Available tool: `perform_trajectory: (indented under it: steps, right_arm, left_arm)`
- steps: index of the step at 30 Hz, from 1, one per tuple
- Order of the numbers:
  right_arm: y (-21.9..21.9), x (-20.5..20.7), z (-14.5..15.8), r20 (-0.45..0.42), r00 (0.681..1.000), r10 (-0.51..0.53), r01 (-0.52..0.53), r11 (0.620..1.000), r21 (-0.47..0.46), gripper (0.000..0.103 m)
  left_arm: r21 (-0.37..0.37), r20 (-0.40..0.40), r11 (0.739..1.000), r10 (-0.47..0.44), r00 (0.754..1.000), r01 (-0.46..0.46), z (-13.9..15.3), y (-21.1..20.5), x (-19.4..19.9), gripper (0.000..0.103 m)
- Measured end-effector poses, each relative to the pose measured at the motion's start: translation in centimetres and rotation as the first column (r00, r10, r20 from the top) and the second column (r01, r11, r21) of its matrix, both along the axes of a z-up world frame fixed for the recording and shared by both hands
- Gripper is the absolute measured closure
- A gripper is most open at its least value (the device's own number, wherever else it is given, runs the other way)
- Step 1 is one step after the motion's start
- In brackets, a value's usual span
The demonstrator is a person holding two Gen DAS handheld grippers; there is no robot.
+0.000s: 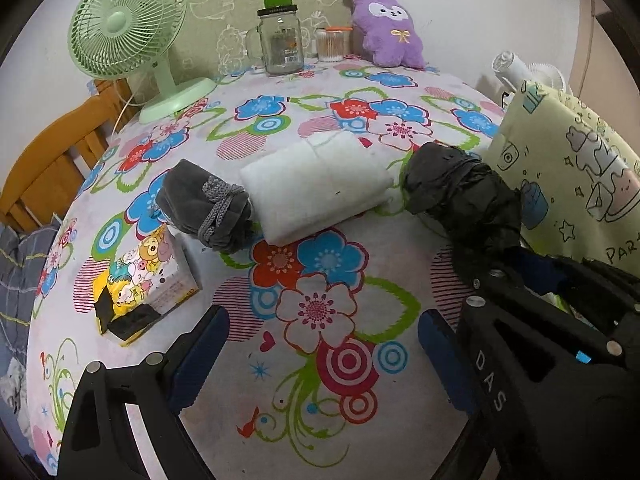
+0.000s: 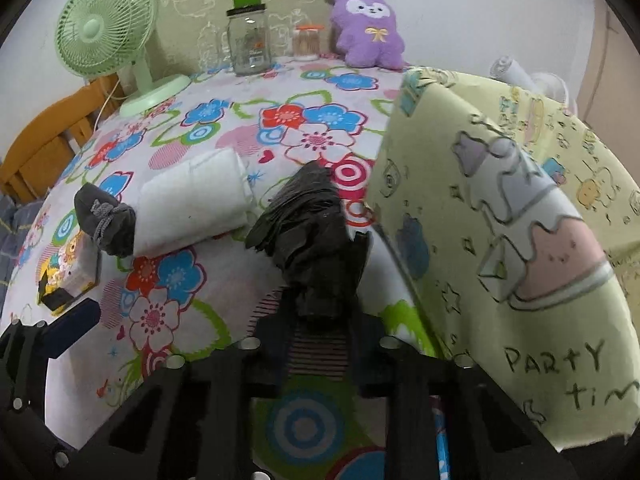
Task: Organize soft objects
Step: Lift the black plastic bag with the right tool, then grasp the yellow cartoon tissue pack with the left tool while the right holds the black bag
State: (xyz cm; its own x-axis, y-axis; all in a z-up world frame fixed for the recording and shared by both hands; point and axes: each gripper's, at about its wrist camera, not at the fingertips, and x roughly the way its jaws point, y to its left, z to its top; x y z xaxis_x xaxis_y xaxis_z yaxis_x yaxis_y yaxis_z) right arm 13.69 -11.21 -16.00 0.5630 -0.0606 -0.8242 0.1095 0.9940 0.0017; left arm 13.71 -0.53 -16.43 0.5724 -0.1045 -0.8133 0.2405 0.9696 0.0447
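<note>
- At the centre of the right wrist view, the right gripper (image 2: 320, 280) is clamped on the near end of a crumpled black bundle (image 2: 308, 220), probably a folded plastic bag. Its fingers hug the material on both sides, likely so the limp thing can be lifted in one piece.
- Filling the right half of that frame, a pale yellow cartoon-print bag (image 2: 520, 220) stands just beside the bundle. I judge it the place the soft items are meant to go, which would explain starting with the piece nearest to it.
- In the middle of the left wrist view, a folded white cloth (image 1: 316, 184) lies flat, touching a grey drawstring pouch (image 1: 208, 208) on its left. Both wait on the floral tablecloth (image 1: 320, 380), not yet handled.
- At the bottom of the left wrist view, the left gripper (image 1: 320, 352) hangs over bare tablecloth with its jaws spread wide and nothing between them, seemingly kept out of the way.
- The left view alone shows the right tool from outside, at lower right, with the bundle jutting beyond it toward mid-frame.
- The right view alone shows the pinch itself and the bag's near edge.
- At the top of both frames stand a green fan (image 1: 128, 24), a glass jar (image 1: 280, 40) and a purple plush toy (image 1: 390, 30), well apart from the work.
</note>
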Motion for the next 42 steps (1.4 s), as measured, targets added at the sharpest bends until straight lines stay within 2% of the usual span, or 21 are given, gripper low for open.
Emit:
perform_trajectory:
  steps: [7,21,30,42]
  right_arm:
    - [0.6,-0.5,1.6,0.053,0.998,0.027,-0.027,1.000,0.011,0.083]
    - [4.0,-1.3,5.6,0.157,0.983,0.098,-0.102,0.995,0.016,0.083]
    - [6.1,0.3,6.0,0.183,0.974,0.134,-0.136,0.991,-0.004,0.083]
    - [8.2,3.4,4.4,0.172,0.969,0.176,-0.178,0.984,-0.007,0.083]
  left_arm:
    - [-0.020,0.039,1.000,0.022,0.999,-0.021,1.5,0.8,-0.7,0.007]
    - [-0.028,0.135,0.995,0.103,0.985,-0.100,5.1,4.5,-1.5,0.007]
    - [-0.040,0.143,0.988,0.152,0.978,-0.148,4.9,6.5,0.1,0.007]
    - [-0.051,0.075,0.974,0.225,0.971,-0.222,2.4,8.9,3.6,0.007]
